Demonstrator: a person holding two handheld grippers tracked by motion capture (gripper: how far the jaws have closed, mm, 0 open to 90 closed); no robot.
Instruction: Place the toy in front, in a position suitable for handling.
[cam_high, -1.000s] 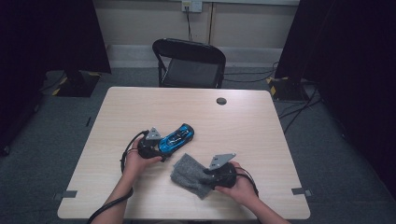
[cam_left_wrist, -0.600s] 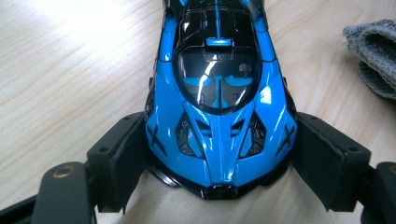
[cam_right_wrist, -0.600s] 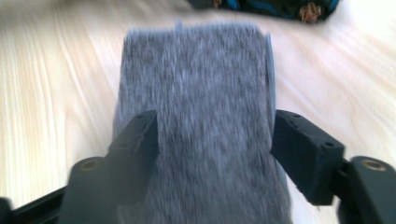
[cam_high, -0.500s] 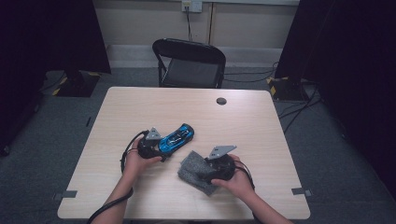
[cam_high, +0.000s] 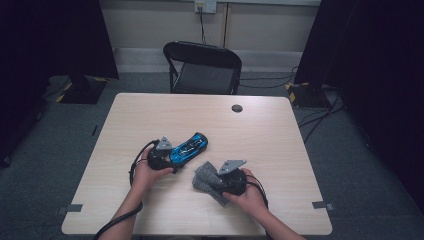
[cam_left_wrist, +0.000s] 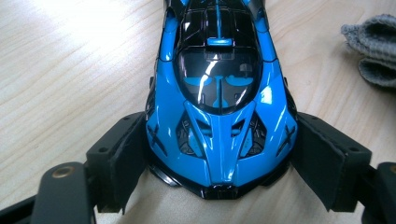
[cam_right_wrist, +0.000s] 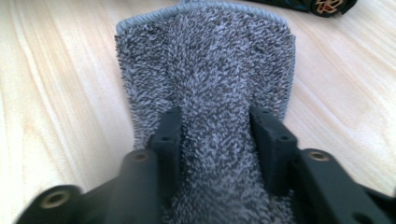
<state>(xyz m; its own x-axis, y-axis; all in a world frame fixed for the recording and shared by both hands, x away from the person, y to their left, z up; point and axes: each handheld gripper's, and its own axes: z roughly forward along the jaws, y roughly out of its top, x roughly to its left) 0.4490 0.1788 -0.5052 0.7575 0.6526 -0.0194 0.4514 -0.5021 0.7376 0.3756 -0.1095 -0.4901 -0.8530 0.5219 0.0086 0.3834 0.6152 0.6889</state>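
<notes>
A glossy blue toy car (cam_high: 189, 146) lies on the wooden table (cam_high: 280, 145), left of centre. My left gripper (cam_high: 171, 158) is shut on one end of it. In the left gripper view the two black jaws press on both sides of the car (cam_left_wrist: 219, 88), with the left gripper (cam_left_wrist: 219, 161) around its nose. A grey fluffy cloth (cam_high: 205, 176) lies just right of the car. My right gripper (cam_high: 216, 182) is shut on it. In the right gripper view the cloth (cam_right_wrist: 210, 60) bunches up between the jaws of the right gripper (cam_right_wrist: 215, 135).
A small black round disc (cam_high: 237, 108) sits near the table's far edge. A black folding chair (cam_high: 202, 67) stands behind the table. Dark curtains hang at both sides. The cloth's edge (cam_left_wrist: 373, 46) lies close beside the car.
My right gripper has shifted slightly left and forward with the cloth, nearer to the car. The left gripper and the car have stayed put.
</notes>
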